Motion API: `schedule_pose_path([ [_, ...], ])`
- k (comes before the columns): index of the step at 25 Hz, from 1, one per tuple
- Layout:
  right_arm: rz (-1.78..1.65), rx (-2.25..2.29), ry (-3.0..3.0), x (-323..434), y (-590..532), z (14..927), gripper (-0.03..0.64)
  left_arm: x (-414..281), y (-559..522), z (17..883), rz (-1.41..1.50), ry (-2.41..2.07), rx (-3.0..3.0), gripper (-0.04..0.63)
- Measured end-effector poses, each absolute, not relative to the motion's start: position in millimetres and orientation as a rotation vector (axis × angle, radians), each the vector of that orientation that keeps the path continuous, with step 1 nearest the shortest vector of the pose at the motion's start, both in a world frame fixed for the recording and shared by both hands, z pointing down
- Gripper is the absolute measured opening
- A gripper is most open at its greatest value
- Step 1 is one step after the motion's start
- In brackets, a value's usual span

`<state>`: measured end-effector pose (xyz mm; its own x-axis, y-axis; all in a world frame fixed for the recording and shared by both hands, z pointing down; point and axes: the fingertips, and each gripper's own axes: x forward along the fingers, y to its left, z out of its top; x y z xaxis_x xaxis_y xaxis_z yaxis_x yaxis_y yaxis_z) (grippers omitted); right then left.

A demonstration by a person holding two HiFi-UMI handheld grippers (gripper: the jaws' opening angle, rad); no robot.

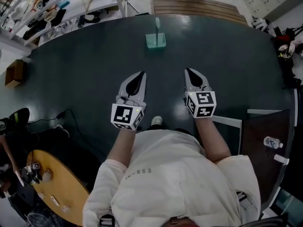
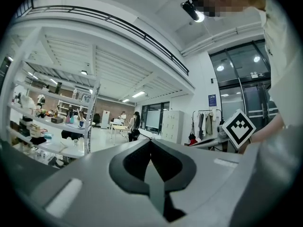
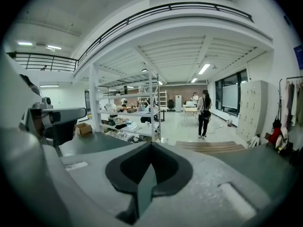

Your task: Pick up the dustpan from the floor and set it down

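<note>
Left claw (image 1: pixel 140 75) and right claw (image 1: pixel 189 72) are both clenched and empty, side by side above the dark floor (image 1: pixel 71 79). The dustpan (image 1: pixel 155 40) stands well ahead.

shelves (image 1: pixel 94 4) upper-left | cardboard box (image 1: pixel 14 73) left | wooden platform (image 1: pixel 199 8) top

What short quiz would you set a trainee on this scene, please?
1. True or false: the left gripper holds the dustpan.
2. Where is the dustpan? A) on the dark floor, ahead of both grippers; B) on a shelf; C) on the person's foot.
3. Fill in: the jaws of the right gripper are ____ (open/shut).

Key: 1 false, both grippers are empty; 2 A; 3 shut.
</note>
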<state>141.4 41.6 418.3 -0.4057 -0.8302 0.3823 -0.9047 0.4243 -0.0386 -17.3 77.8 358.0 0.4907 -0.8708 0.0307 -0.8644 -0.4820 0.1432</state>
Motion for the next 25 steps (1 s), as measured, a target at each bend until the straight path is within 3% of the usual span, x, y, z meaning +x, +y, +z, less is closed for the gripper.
schedule_pose_path([
  [25,0.333,1.459,-2.438,158.1,88.0,398.3,-0.008,1.8,136.0,347.2,-0.058,-1.548,2.587,0.005],
])
